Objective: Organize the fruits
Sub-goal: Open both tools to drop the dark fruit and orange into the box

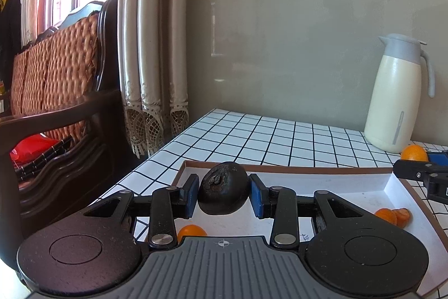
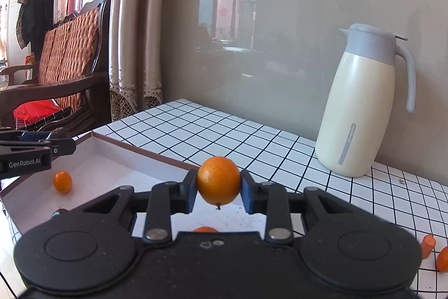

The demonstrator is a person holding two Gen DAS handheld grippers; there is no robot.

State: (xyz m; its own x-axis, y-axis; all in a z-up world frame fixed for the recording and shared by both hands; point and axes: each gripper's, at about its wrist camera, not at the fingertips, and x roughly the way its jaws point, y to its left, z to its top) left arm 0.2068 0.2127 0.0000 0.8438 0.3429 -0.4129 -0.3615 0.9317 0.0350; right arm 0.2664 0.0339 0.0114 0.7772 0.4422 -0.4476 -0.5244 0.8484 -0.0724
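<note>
My left gripper pinches a dark wrinkled fruit between its fingers above the white tray.

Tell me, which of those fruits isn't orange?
The dark fruit clamped in the left hand-held gripper. It is nearly black and wrinkled; the round fruit in the right hand-held gripper is bright orange.

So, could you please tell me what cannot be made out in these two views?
- Left wrist view: an orange fruit under the left claw, mostly hidden by its body.
- Right wrist view: another orange piece hidden likewise under the right claw.
- Right wrist view: the jug's grey label, too small to read.
</note>
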